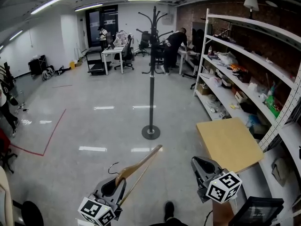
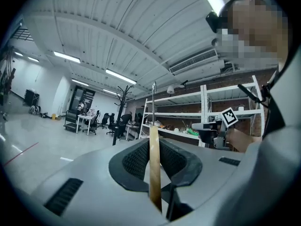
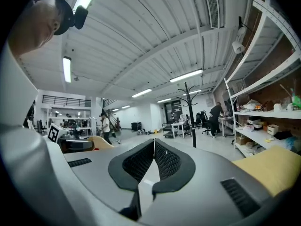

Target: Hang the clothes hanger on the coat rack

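A wooden clothes hanger (image 1: 140,165) with a metal hook juts forward from my left gripper (image 1: 112,187), which is shut on its lower end at the bottom of the head view. In the left gripper view the hanger's wooden arm (image 2: 154,166) stands upright, clamped between the pads. The black coat rack (image 1: 152,69) stands on the floor ahead, its round base (image 1: 151,132) well beyond the hanger's tip. It is also in the distance as the coat rack (image 2: 123,113) and the coat rack (image 3: 190,114). My right gripper (image 1: 201,165) is shut and empty at the lower right.
White shelving (image 1: 244,74) full of clutter runs along the right wall. A yellow board (image 1: 229,145) lies just ahead of my right gripper. Desks, chairs and people (image 1: 174,46) stand beyond the rack. Red tape (image 1: 51,131) marks the floor at the left.
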Available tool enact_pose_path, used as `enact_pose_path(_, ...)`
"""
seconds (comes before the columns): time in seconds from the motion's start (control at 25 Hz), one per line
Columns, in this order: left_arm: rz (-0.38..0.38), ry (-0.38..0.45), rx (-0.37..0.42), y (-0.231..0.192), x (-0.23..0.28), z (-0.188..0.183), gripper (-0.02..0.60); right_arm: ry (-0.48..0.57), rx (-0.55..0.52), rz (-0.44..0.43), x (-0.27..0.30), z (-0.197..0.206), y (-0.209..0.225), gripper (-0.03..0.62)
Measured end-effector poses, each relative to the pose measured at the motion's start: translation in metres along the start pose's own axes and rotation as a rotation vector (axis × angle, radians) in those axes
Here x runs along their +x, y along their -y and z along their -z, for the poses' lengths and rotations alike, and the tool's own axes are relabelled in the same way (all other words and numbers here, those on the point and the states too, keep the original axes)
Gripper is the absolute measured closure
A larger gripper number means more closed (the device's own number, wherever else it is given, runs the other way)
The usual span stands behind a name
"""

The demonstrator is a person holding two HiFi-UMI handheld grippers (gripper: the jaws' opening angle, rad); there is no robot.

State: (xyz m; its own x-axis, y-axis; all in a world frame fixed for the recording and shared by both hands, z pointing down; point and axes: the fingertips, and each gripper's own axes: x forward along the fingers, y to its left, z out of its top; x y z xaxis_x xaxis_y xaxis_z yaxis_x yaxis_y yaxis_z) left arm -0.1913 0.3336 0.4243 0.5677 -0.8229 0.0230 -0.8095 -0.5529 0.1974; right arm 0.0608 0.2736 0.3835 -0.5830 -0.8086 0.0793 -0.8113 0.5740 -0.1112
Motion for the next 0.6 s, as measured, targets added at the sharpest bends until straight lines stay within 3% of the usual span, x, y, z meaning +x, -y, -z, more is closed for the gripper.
enact_pose_path(0.36,-0.07,0.014,0.026,-0.027,0.103,-0.027,0.529,0.015,0.028,-0.078,0.072,-0.015,0.086,0.586)
enact_pose_path(0.6,-0.055,0.024,0.038,-0.025,0.183,-0.035,0.531,0.029,0.028,-0.118,0.104,-0.024,0.148,0.586)
